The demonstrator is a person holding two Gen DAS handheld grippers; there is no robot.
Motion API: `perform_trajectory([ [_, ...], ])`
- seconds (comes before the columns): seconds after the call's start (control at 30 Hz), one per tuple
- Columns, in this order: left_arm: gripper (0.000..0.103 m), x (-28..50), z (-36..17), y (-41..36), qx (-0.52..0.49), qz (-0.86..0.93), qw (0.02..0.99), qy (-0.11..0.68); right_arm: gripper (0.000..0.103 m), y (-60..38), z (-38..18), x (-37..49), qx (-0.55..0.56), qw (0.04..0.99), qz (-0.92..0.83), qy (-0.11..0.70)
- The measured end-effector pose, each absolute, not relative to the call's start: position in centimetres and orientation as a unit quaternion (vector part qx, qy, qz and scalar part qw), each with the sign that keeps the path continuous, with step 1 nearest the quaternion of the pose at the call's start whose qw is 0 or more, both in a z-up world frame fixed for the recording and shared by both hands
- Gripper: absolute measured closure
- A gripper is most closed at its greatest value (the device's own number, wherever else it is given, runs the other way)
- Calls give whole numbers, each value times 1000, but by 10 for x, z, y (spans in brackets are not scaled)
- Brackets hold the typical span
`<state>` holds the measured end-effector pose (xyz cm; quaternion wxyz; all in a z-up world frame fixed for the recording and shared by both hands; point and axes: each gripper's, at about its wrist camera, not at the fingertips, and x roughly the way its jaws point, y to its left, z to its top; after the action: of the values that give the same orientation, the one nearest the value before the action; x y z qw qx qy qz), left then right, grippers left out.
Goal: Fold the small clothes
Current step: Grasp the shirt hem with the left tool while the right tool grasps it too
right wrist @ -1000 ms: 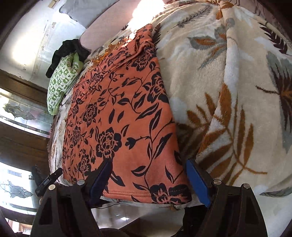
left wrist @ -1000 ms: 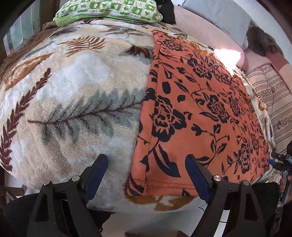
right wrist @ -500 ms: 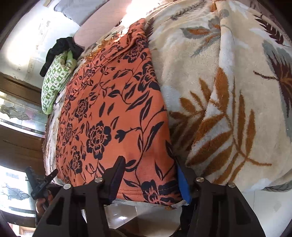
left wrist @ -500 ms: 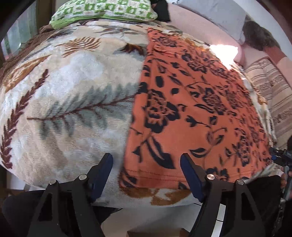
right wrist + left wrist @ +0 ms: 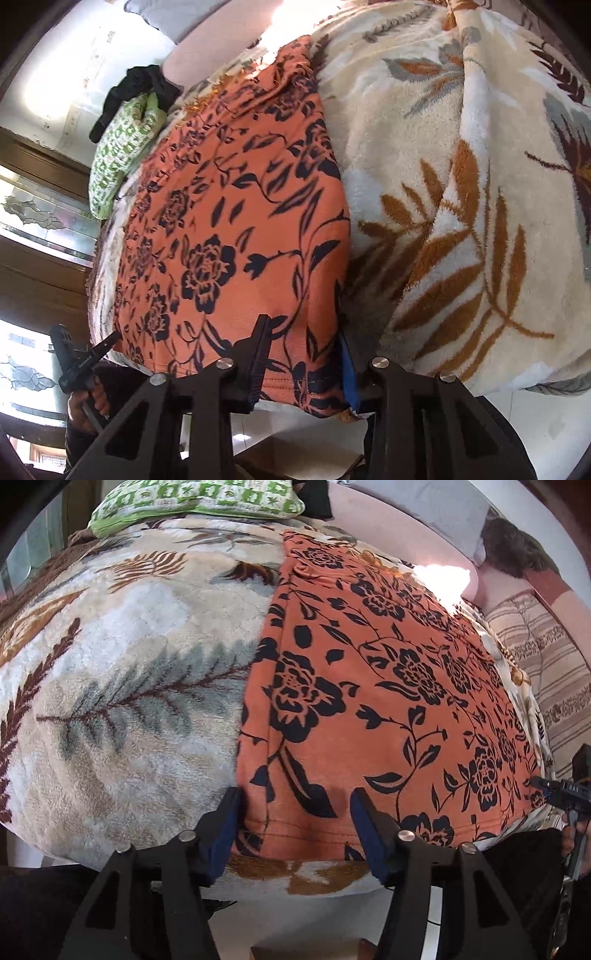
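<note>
An orange garment with black flowers [image 5: 369, 683] lies flat on a leaf-patterned fleece blanket [image 5: 129, 664]. My left gripper [image 5: 295, 812] straddles the garment's near left corner at the hem. Its jaws are closing, and the cloth between them lies almost flat. In the right wrist view the same garment [image 5: 229, 221] runs away from me. My right gripper [image 5: 303, 350] is at its near right corner. Those jaws are closing too, and the hem bulges up, pinched between the pads.
A green patterned pillow [image 5: 199, 498] and a grey pillow [image 5: 424, 509] lie at the far end, with a black cloth [image 5: 136, 88] beside them. A striped cover [image 5: 546, 664] lies to the right. The bed's edge drops off just below both grippers.
Both grippers have narrowed around the garment's near corners. The right one has closed far more and now gathers the hem; the left one has come down onto the corner.
</note>
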<state>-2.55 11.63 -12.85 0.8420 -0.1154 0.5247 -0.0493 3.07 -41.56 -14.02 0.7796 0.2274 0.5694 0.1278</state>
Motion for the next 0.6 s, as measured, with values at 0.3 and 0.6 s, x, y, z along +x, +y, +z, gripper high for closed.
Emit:
perform_trajectory([
  [0.3, 93, -28, -126, 137, -159, -44, 835, 524, 85, -419, -143, 32, 237, 772, 141, 572],
  [0.6, 92, -21, -128, 134, -147, -36, 828, 540, 93, -429, -117, 26, 268, 782, 157, 541],
])
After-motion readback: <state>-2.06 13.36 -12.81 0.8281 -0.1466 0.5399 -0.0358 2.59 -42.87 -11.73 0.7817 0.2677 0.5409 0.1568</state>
